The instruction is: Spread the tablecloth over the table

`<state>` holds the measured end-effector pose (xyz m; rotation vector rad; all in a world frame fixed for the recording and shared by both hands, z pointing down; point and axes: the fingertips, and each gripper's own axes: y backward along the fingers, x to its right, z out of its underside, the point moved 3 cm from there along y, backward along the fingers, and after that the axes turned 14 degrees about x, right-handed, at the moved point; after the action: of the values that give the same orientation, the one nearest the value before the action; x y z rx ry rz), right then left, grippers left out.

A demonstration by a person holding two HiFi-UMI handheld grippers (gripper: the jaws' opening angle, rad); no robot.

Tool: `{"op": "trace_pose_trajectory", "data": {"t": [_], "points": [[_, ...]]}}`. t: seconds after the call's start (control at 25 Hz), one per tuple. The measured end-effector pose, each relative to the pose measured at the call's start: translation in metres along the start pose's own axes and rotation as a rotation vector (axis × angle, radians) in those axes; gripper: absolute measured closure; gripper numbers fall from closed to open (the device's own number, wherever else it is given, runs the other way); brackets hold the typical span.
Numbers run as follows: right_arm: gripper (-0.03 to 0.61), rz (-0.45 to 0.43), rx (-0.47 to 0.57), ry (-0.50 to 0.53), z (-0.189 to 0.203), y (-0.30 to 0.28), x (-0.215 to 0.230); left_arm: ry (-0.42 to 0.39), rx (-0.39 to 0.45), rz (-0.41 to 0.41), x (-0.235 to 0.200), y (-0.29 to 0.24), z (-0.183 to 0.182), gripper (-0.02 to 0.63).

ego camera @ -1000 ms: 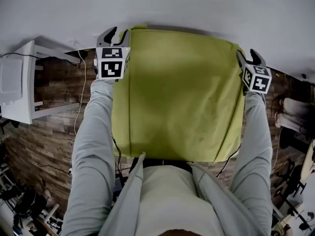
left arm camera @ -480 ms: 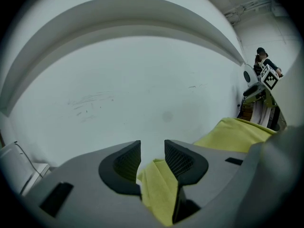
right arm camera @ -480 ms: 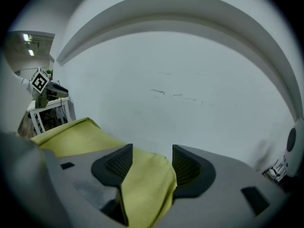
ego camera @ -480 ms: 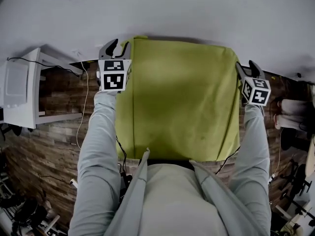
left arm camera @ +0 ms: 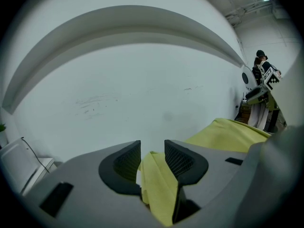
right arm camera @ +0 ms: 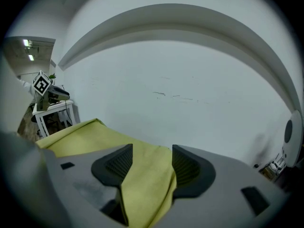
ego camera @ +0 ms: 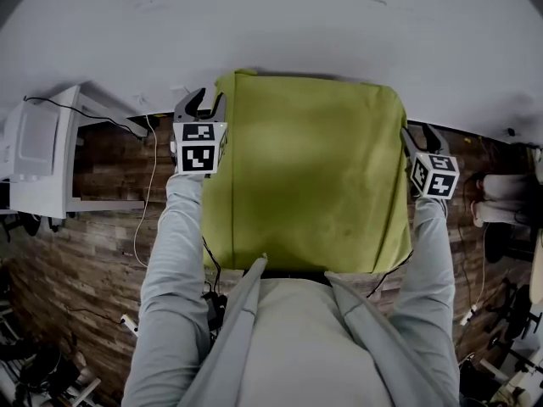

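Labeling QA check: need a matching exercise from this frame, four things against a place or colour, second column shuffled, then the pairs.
1. cloth
2. left gripper
3. right gripper
4. white stand

A. far left of the head view
B. on the cloth's right edge
C. yellow-green
D. on the cloth's left edge

Pairs: 1-C, 2-D, 3-B, 4-A

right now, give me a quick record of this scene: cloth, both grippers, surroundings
cloth: yellow-green tablecloth, opened out flat between the two grippers
left gripper: jaws closed on the tablecloth's left edge
right gripper: tablecloth's right edge pinched between its jaws
table under cloth: not visible
surroundings: white wall ahead, wood floor below, white side table at left
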<state>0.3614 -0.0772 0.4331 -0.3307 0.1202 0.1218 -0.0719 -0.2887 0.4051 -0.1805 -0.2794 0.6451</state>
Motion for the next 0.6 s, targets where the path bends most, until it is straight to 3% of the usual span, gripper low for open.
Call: {"op": "trace_pose_trajectory", "data": {"t": [0.28, 0.6], "points": [[0.331, -0.029, -0.039, -0.012, 0.034, 0.041, -0.019, 0.034, -0.037, 0.025, 0.024, 0.033, 0.025, 0.454], [0.331, -0.018, -0.136, -0.078, 0.096, 0.11, -0.025, 0.031, -0.082, 0.157, 0.084, 0.056, 0.05, 0.456]]}}
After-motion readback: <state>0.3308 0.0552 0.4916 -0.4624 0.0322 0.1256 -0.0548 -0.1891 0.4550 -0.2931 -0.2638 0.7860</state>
